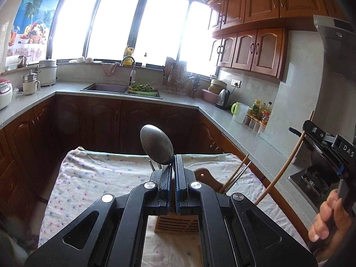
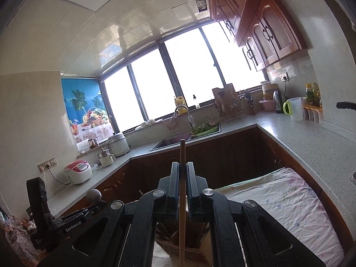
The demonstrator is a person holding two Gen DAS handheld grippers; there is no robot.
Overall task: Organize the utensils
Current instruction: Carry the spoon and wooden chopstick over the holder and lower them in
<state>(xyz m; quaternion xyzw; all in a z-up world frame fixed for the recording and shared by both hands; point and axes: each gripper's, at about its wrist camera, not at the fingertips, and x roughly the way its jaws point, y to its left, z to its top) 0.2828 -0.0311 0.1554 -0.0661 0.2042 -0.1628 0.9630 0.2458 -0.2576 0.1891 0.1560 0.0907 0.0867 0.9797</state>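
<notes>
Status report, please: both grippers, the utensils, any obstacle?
Left gripper shut on spoon. Right gripper shut on chopstick. Both above wooden holder, other chopsticks inside. No obstacle seen.

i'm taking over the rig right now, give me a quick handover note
Left gripper: shut on a metal spoon, bowl up, held in the air.
Right gripper: shut on a wooden chopstick, held upright over the wooden holder.
Holder stands on the floral cloth; other chopsticks lean in it.
Done: spoon and chopstick are each gripped.
Left: set both in their places, release.
</notes>
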